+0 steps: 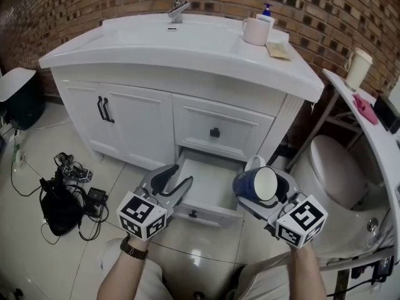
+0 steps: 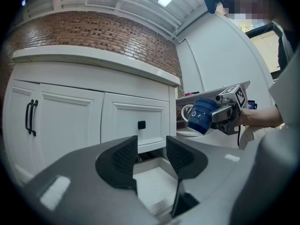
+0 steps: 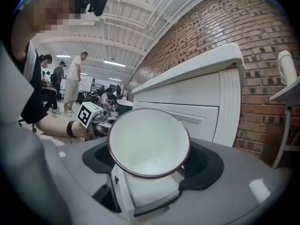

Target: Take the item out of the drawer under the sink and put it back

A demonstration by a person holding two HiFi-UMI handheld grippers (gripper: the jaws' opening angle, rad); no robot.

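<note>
The bottom drawer [image 1: 209, 186] of the white vanity stands pulled out, and its inside looks bare. My right gripper [image 1: 264, 191] is shut on a blue mug [image 1: 257, 183] with a white inside, held on its side just right of the drawer and above it. In the right gripper view the mug's mouth [image 3: 149, 142] fills the space between the jaws, with the drawer [image 3: 150, 191] below. My left gripper [image 1: 173, 185] hovers over the drawer's left front corner, open and empty. In the left gripper view its fingers [image 2: 126, 156] stand apart, and the mug [image 2: 202, 115] hangs to the right.
An upper drawer with a black knob [image 1: 215, 132] and cupboard doors with black handles [image 1: 103, 109] are shut. A toilet [image 1: 334, 167] stands close on the right. A black bag and cables [image 1: 62, 202] lie on the floor at left. A pale cup [image 1: 256, 31] sits on the sink top.
</note>
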